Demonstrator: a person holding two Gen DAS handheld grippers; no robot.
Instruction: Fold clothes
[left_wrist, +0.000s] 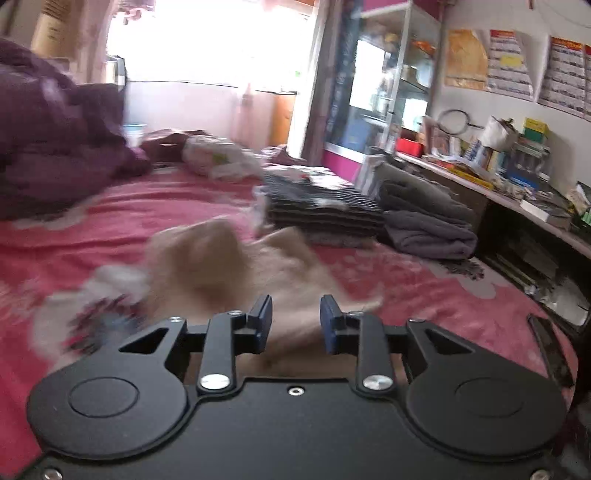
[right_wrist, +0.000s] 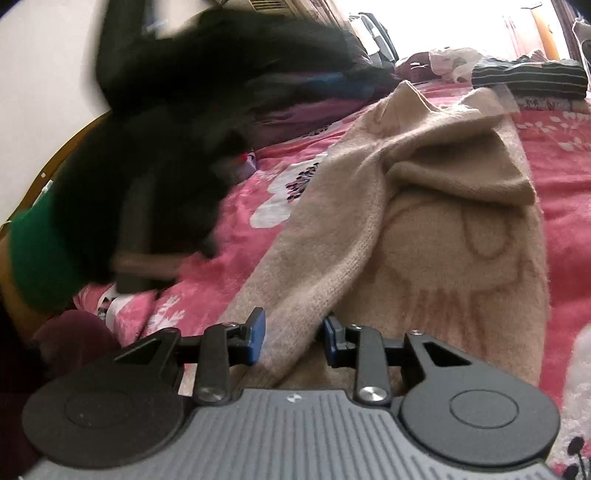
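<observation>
Sweater (right_wrist: 424, 229) lies rumpled on the bed (right_wrist: 554, 155), both grippers, left (left_wrist: 295, 321) and right (right_wrist: 293, 338), spread and empty over it; smoothing the flopped sleeve first should keep folds square.

No lettering is legible; the wall posters (left_wrist: 535, 70) carry print too blurred and small to read
</observation>
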